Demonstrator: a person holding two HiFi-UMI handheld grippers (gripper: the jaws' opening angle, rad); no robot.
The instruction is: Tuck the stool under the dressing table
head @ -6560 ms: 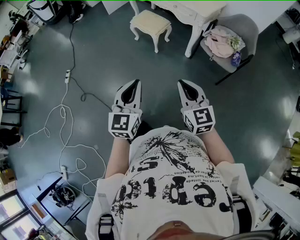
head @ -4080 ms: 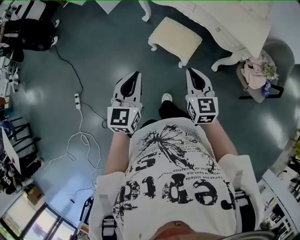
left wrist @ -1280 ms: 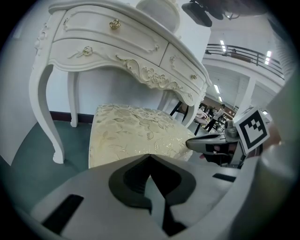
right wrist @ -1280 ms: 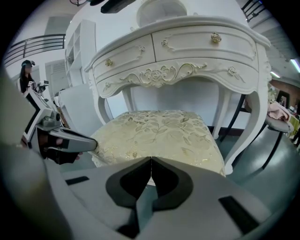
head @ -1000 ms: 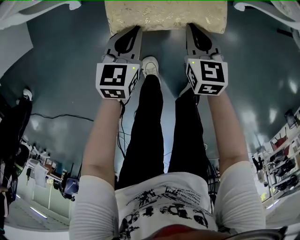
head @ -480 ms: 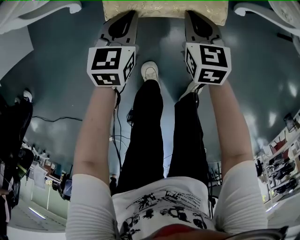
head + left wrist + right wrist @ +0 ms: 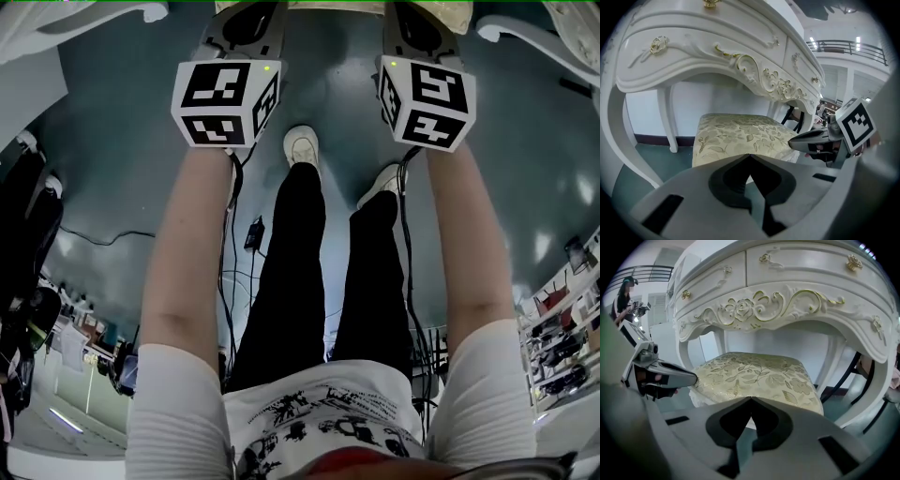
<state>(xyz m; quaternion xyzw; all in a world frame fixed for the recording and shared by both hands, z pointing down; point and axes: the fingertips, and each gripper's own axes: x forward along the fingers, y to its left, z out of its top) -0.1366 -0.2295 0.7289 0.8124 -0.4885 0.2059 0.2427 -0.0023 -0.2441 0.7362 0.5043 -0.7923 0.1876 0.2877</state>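
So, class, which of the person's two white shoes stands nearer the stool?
The left shoe: it is planted further forward toward the stool; the right shoe sits behind it.

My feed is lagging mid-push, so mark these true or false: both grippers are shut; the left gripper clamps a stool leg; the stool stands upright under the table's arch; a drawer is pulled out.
Both grippers are shut: true. The left gripper and the right gripper each have their jaws together, with nothing between.
The left gripper clamps a stool leg: false. Its tips sit at the front edge of the stool seat.
The stool stands upright under the table's arch: true, below the table.
A drawer is pulled out: false. The drawers are closed.
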